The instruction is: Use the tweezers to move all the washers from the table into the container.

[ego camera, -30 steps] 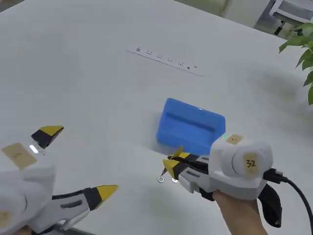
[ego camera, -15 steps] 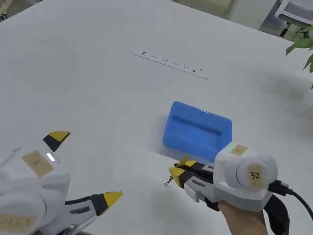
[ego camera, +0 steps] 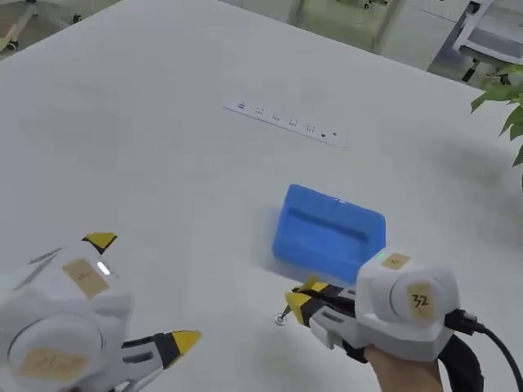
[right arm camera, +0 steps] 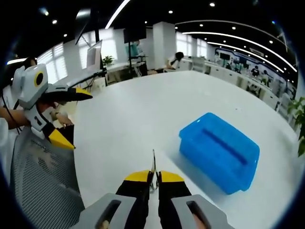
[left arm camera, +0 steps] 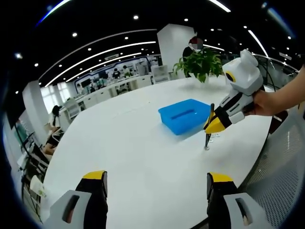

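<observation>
Clamping slim metal tweezers (ego camera: 286, 311), the right hand-held gripper (ego camera: 301, 296) has a small silver washer (ego camera: 280, 319) just ahead. The left hand-held gripper (ego camera: 144, 290) gapes wide.

The container (ego camera: 331, 233) sits on the table (ego camera: 147, 147), toward its near right side. Behind it, further across the table, lies a power strip (ego camera: 286, 122), set well apart from it. Just before the container's near wall hangs the right gripper (ego camera: 302, 296), with the tweezers (right arm camera: 153, 167) clamped between its jaws and pointing down at a washer (ego camera: 280, 320) lying on the table in front of the container. The left gripper (ego camera: 143, 290) is well off to the left, jaws spread, over the table's near edge. A plant (ego camera: 500, 91) stands beyond the table's far right side.
</observation>
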